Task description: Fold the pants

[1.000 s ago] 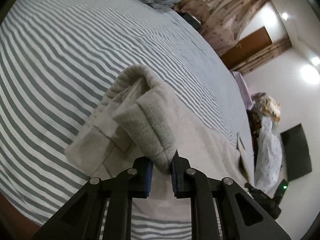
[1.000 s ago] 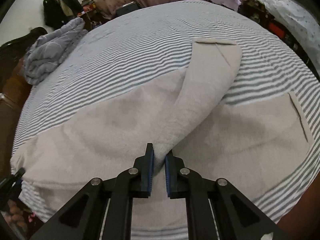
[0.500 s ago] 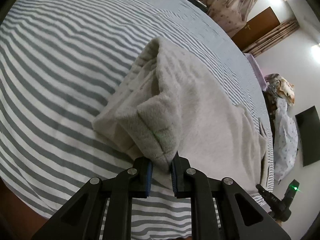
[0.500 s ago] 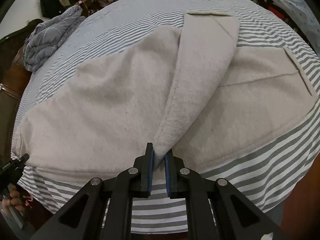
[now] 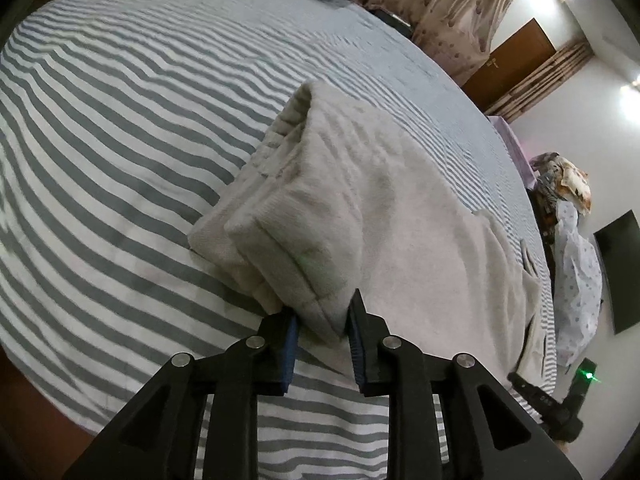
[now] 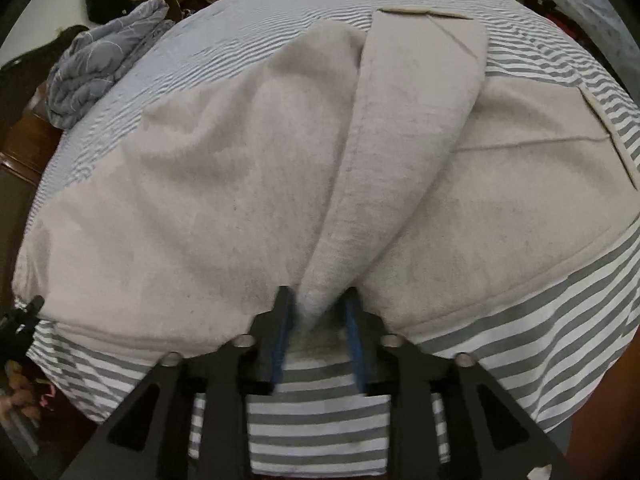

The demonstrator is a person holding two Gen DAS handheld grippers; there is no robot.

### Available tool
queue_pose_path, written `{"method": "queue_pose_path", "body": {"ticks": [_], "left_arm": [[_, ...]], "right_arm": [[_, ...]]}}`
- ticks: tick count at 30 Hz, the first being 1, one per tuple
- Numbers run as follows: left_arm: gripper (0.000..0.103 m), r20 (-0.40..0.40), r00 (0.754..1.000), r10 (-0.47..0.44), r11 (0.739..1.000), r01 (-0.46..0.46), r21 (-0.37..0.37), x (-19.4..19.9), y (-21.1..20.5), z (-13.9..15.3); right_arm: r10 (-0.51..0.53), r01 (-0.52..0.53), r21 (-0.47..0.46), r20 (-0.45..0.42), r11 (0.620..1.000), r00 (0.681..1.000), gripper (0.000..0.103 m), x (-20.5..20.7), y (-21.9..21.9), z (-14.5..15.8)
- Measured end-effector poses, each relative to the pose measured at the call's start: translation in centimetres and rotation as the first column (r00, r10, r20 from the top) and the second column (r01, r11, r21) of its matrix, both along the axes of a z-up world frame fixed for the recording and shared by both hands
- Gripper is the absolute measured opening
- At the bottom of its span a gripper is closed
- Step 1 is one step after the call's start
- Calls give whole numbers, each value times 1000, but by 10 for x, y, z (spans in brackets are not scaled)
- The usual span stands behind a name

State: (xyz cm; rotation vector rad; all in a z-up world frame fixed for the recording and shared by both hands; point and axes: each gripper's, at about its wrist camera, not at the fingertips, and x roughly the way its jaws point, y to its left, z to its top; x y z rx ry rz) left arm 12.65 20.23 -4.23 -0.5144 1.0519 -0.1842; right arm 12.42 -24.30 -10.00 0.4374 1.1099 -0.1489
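Beige fleece pants (image 5: pixel 392 216) lie across a grey-and-white striped bed (image 5: pixel 132 128), one leg folded over the other. In the left wrist view the ribbed cuff end (image 5: pixel 296 252) sits between the fingers of my left gripper (image 5: pixel 322 320), whose jaws stand apart around it. In the right wrist view the pants (image 6: pixel 208 184) spread wide, with a folded ridge (image 6: pixel 404 132) running away from me. My right gripper (image 6: pixel 318 312) has its jaws apart, the tip of the ridge resting between them on the bed (image 6: pixel 320 424).
A crumpled grey blanket (image 6: pixel 100 60) lies at the bed's far corner. The bed's near edge runs just under both grippers. Curtains (image 5: pixel 448 12), a wooden door (image 5: pixel 512 64), a wall-mounted screen (image 5: pixel 620 272) and piled clothes (image 5: pixel 576 280) stand beyond the bed.
Both grippers carried the pant leg over and down onto the other leg near the bed's front edge. Both sets of jaws have widened from a tight pinch.
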Motion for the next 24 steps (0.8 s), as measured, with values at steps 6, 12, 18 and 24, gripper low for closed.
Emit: {"method": "queue_pose_path", "body": {"ticks": [6, 12, 18, 24], "left_arm": [[27, 64, 997, -35, 994, 28, 110, -29, -15, 22], [27, 162, 967, -197, 964, 160, 213, -56, -74, 46], [28, 191, 896, -400, 908, 360, 213, -58, -169, 52], [28, 180, 819, -545, 836, 517, 182, -51, -262, 37]], "right_arm": [[-4, 4, -2, 31, 1000, 1000, 49, -24, -33, 20], [-29, 33, -61, 55, 998, 998, 49, -13, -82, 54], [5, 0, -133, 37, 991, 999, 49, 67, -112, 97], [19, -29, -149, -67, 988, 998, 49, 156, -118, 93]]}}
